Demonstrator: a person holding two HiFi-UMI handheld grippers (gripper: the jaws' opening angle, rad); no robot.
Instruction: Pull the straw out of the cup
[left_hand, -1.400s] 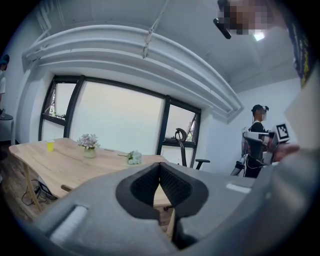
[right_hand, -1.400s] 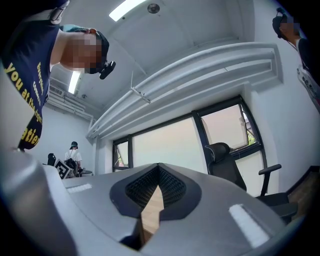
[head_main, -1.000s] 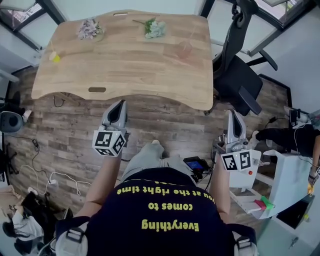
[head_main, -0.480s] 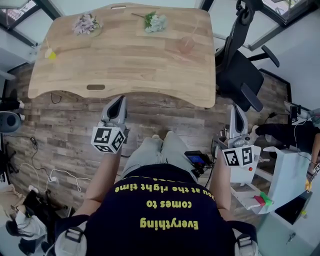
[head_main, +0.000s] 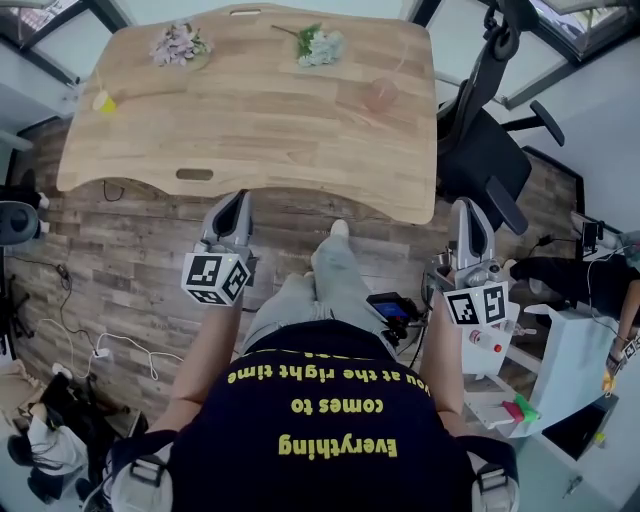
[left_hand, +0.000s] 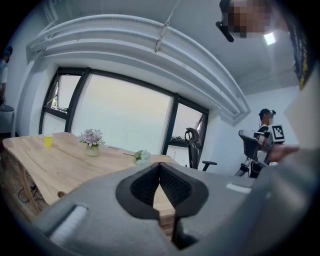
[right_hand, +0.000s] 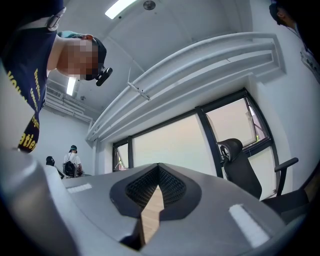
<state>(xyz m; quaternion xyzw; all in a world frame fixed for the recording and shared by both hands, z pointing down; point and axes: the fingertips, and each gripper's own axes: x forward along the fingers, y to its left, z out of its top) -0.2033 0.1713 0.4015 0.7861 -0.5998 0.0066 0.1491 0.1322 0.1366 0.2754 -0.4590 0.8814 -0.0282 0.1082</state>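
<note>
1. Presently the table fills the upper part of the head view. The person stands back from its near edge, with both tongs held short of the tabletop. Judged step: the approach, with no reach to the cup made yet.
2. An office chair stands at the table's right end, near the cup's corner. It may crowd a reach from that side.
3. Left tongs: in the left gripper view the tips meet with nothing between them. They sit just off the near edge, well apart from the cup.
4. Right tongs: closed and empty, off the table's near right corner, on the cup's side.
5. Cup: clear and pinkish, upright on the table's right half, toward the far edge. Nothing touches it.
6. Straw: a faint thin line that seems to stand in the cup, leaning toward the far right.
7. Next move, as judged: step in. One pair of tongs should open and steady the cup. The other should open, pinch the straw above the rim and draw it out along its lean, or the light cup may tip.
</note>
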